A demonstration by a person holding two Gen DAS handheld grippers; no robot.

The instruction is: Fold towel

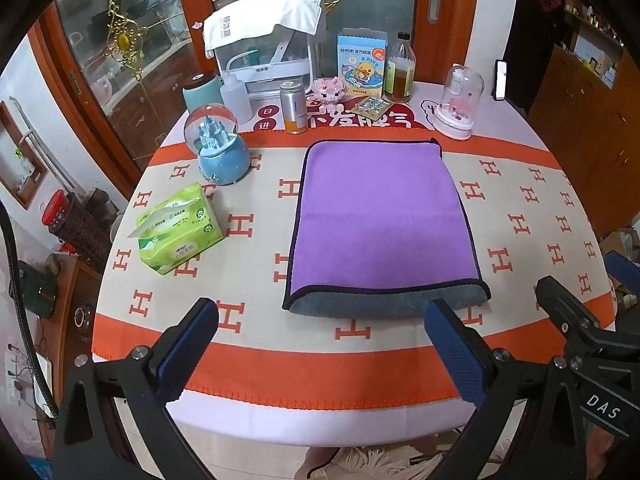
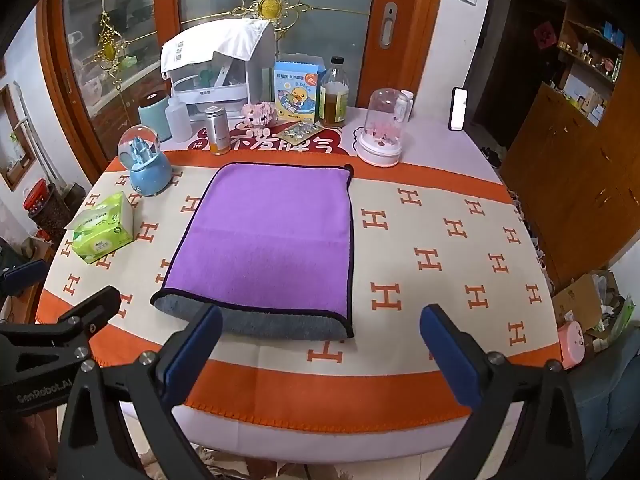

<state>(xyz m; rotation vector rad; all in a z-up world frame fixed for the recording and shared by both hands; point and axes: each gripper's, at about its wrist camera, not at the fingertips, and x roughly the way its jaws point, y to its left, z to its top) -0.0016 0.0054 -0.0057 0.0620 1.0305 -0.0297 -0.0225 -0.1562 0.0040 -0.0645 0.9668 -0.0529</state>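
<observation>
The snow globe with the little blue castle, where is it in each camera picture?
Left wrist view: the snow globe stands left of centre, beyond the green tissue pack and left of the purple towel.
Right wrist view: the snow globe sits at the far left, again just beyond the tissue pack.
Shared landmark: the purple towel, lying to the globe's right in both.

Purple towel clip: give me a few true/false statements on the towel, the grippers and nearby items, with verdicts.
1. The purple towel lies flat, grey underside showing at its near edge. True.
2. The left gripper is shut on the towel. False: open, holding nothing.
3. The right gripper is open. True.
4. The tissue pack sits on the towel. False: beside it, apart, on the tablecloth.
5. The snow globe is tipped over. False: upright.
</observation>
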